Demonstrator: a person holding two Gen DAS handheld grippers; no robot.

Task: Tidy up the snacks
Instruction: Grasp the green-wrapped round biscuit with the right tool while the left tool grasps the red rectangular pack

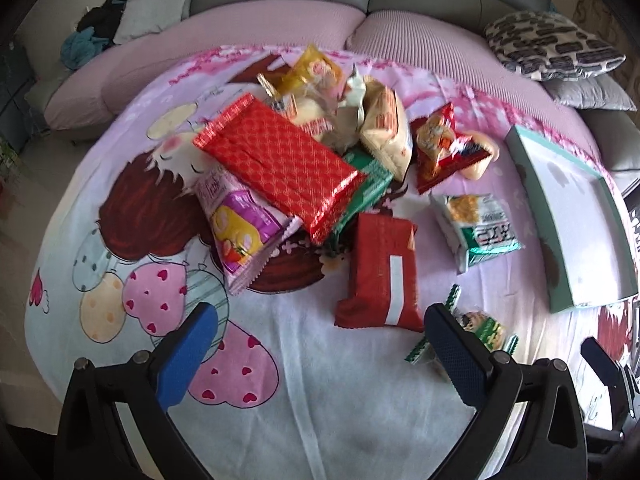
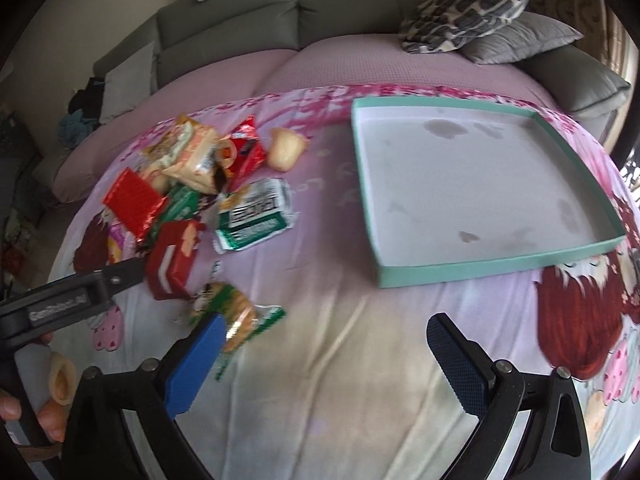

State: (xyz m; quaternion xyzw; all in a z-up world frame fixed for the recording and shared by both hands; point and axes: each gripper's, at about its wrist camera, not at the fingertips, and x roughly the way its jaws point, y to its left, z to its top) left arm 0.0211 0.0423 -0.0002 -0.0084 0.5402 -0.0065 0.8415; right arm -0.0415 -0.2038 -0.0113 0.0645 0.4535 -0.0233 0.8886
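Right wrist view: a grey sofa [image 2: 224, 28] with pink seat covers was seen behind the work surface, with a leopard-print cushion [image 2: 468, 12] stacked on a grey cushion [image 2: 524, 40] at its right end. A soft printed cloth [image 2: 360, 360], creased and patterned with cartoon girls and balloons, was spread over the surface. On its right part a wide, shallow cardboard tray [image 2: 384, 276] with a teal rim and a stained white floor was laid, nothing inside it. The snacks were heaped well apart from the tray, to its left. In the left wrist view a long glossy red foil pack [image 1: 276, 160] was seen propped across the heap, over a green pack [image 1: 364, 192] and a pink-and-purple packet [image 1: 244, 232]; a matte red pouch [image 1: 380, 272] with a white stripe lay in front, a green-and-white noodle packet [image 1: 476, 228] to the side, and a small red crisp bag [image 1: 444, 148] beyond. A small green biscuit packet [image 2: 240, 316] lay nearest, just beside the blue pad of the right gripper [image 2: 320, 348] and partly hidden by it. Both the right gripper and the left gripper [image 1: 316, 332] were held spread wide above the cloth, nothing between their fingers.
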